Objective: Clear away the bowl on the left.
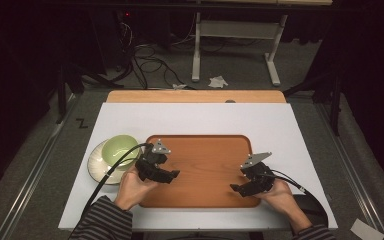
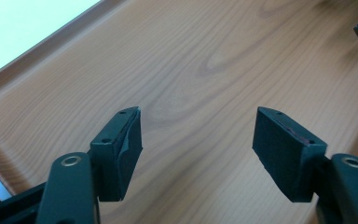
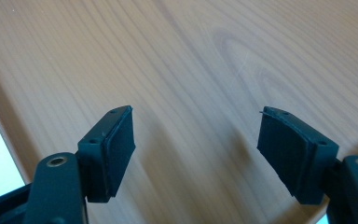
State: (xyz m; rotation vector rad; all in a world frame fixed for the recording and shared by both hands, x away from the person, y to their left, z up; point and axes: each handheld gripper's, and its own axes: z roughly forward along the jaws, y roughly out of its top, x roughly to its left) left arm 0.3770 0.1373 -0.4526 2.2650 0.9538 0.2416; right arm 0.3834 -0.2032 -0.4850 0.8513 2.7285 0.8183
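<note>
The person wears long sleeves [image 1: 102, 220] striped in dark grey and lighter grey. Each hand carries a black 2-jaw tool: the left gripper [image 1: 172, 174] and the right gripper [image 1: 236, 188] each bear a grey 3-cornered plate on top and trail a black cable. Each jaw ends in a flat block with 2 small screw holes, faced by a dark pad, on an arm with a metal-ringed pivot.

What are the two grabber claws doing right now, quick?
Left gripper: open, holding nothing, above the brown wooden tray.
Right gripper: open, holding nothing, above the same tray.
</note>
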